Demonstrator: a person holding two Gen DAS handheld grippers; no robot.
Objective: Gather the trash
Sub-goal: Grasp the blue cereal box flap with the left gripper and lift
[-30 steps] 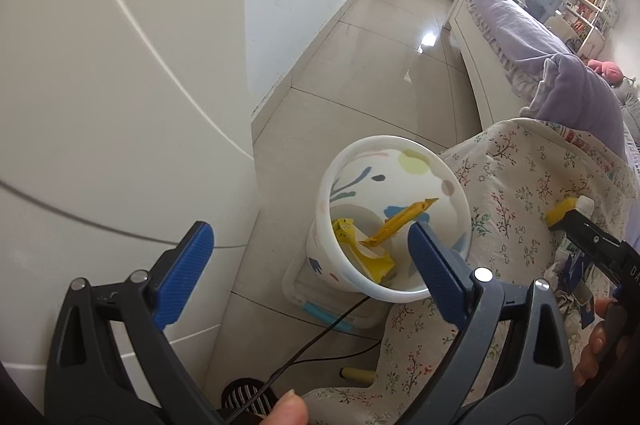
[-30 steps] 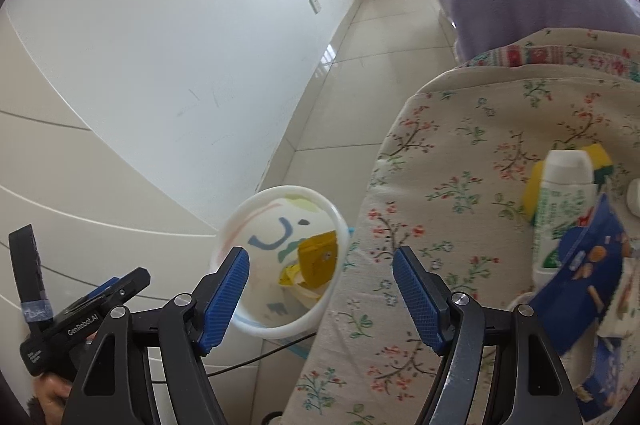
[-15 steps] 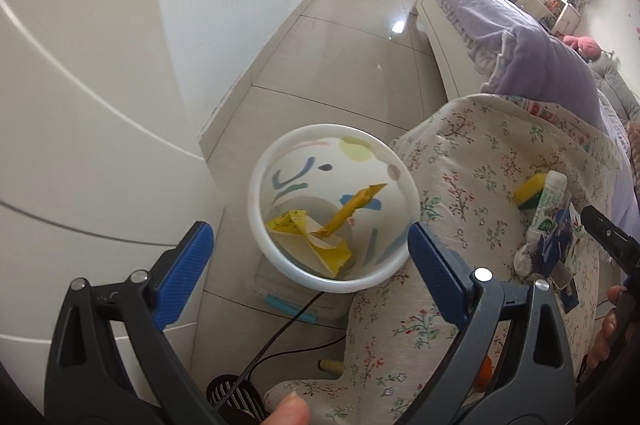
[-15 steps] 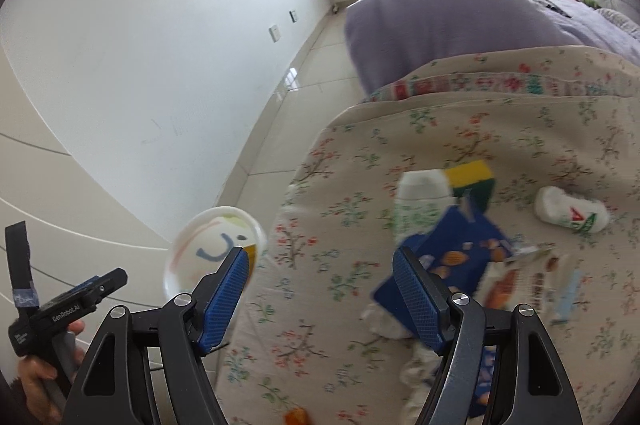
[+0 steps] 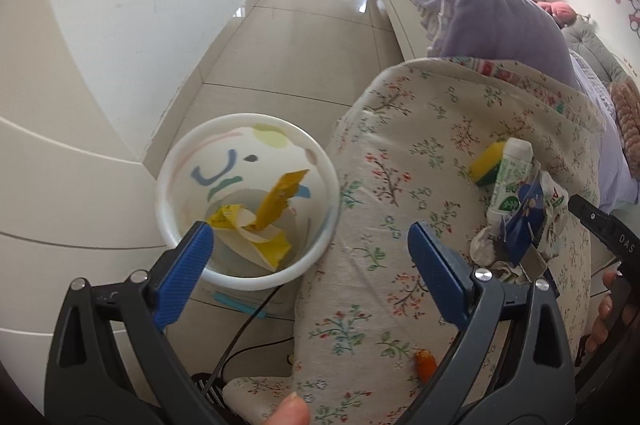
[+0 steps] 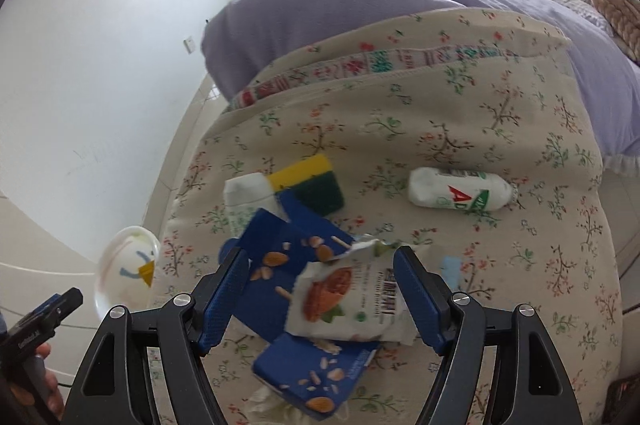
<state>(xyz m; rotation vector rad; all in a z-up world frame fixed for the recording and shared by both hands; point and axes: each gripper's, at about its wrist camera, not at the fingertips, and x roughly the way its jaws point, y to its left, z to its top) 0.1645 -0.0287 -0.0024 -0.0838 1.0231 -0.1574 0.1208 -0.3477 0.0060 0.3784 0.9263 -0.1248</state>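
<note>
Since the earlier frame, the right gripper (image 6: pixel 320 289) had swung from the bin (image 5: pixel 248 205) over the trash pile, jaws wide, straddling a white wrapper (image 6: pixel 348 301) lying on a blue box (image 6: pixel 296 289). Beyond lay a tube (image 6: pixel 246 193), a sponge (image 6: pixel 312 181) and a bottle (image 6: pixel 460 195) on the floral cloth (image 6: pixel 460 113). Left gripper (image 5: pixel 308 265) gaped wide, empty, near the bin holding yellow wrappers (image 5: pixel 264 221).
</note>
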